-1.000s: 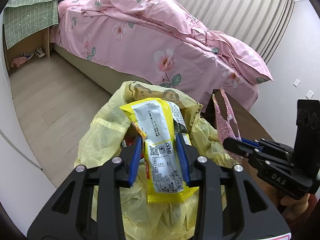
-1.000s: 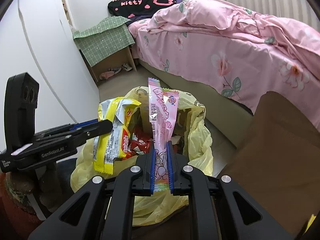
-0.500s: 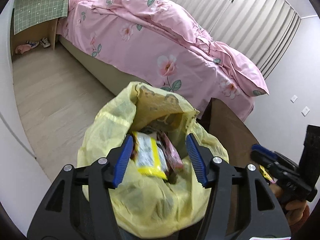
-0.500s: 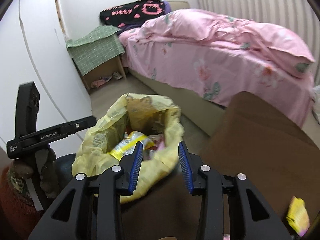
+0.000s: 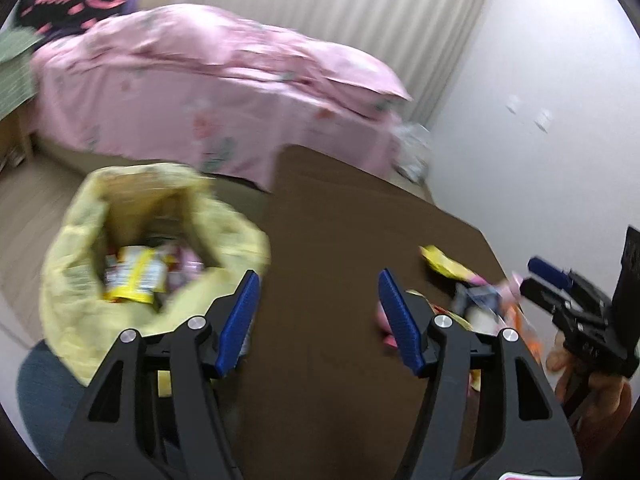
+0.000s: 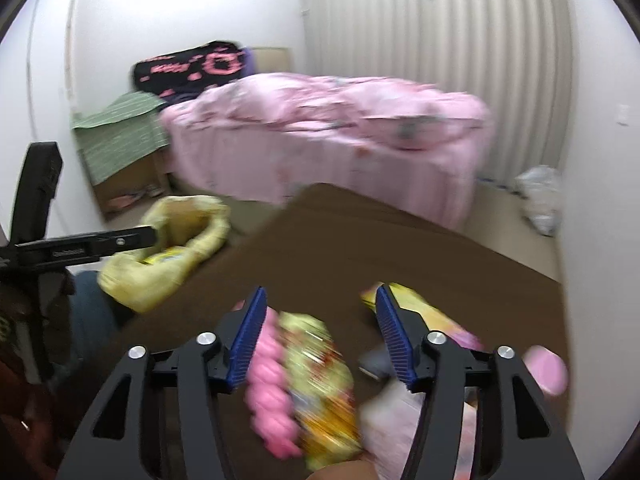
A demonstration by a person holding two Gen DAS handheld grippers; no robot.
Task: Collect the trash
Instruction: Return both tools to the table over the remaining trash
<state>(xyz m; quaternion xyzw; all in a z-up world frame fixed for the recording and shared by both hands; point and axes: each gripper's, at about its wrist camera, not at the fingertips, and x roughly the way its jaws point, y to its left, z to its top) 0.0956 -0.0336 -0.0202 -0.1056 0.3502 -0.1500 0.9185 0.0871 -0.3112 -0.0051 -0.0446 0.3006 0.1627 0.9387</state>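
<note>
A yellow trash bag [image 5: 80, 280] [image 6: 176, 248] stands open beside the brown table [image 5: 344, 240] [image 6: 360, 240], with a yellow wrapper [image 5: 132, 276] and other packets inside. My left gripper [image 5: 320, 320] hangs over the table's near edge, right of the bag, its jaws opening with nothing between them. My right gripper [image 6: 320, 336] is over a heap of wrappers: a yellow-orange packet [image 6: 320, 380], a pink one [image 6: 268, 392] and a yellow one [image 6: 416, 312]. Its jaws are opening wide and press on nothing. In the left wrist view the same heap [image 5: 452, 272] lies at the right.
A bed with a pink duvet [image 5: 208, 88] [image 6: 328, 132] stands beyond the table. A green-covered side table [image 6: 116, 136] is by the far wall. A white plastic bag [image 6: 540, 196] lies on the floor in the corner. A wall runs along the table's right side.
Both grippers let their wrappers go into the yellow bag, opened, and swung right from above the bag to over the table. The right one now hangs over the wrapper heap.
</note>
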